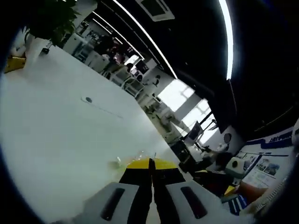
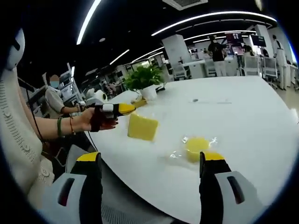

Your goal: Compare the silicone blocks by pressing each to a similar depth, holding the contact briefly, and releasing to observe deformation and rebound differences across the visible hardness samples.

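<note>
Two yellow blocks [image 2: 143, 127] [image 2: 196, 148] lie unpressed on the surface [image 2: 243, 116]; left hand-held gripper [image 1: 151, 163] pressed together, right hand-held gripper [image 2: 150, 163] spread.

L gripper [image 1: 150, 163] jaws closed tight, held in hand [image 2: 96, 120] at left; R gripper [image 2: 152, 161] jaws wide apart.
</note>
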Available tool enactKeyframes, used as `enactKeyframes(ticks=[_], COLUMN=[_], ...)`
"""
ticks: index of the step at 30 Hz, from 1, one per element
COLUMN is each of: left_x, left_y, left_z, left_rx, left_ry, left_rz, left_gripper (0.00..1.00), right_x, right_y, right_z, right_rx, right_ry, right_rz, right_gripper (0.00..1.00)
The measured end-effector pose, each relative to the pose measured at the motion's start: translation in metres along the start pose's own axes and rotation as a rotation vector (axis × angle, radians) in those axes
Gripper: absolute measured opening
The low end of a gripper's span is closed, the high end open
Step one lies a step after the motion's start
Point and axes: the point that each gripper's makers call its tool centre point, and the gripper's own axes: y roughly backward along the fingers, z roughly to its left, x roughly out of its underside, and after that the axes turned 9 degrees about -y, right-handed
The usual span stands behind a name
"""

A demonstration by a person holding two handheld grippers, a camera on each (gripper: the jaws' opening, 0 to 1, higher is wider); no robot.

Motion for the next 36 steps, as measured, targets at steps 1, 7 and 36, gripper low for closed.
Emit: enactKeyframes(ticks=[1, 7, 36], left_x=[-0.001, -0.005, -0.01], left_y=[0.002, 0.01, 0.0], left_z=[-0.004, -0.029, -0.128], left_rx=[0.005, 0.046, 0.336], left_ry=[-0.023, -0.101, -0.351], left_rz=[0.007, 0.049, 0.212], left_gripper=[0.0, 0.0, 0.0], right_x=[-0.003, -0.021, -0.026], right_y=[-0.001, -0.006, -0.096], right_z=[0.001, 0.011, 0.062], right_rx=[-0.01, -0.083, -0.427], right_ry=[0.011, 0.103, 0.474], right_rz=[0.002, 0.033, 0.406], right_gripper=[0.8, 0.8, 0.7])
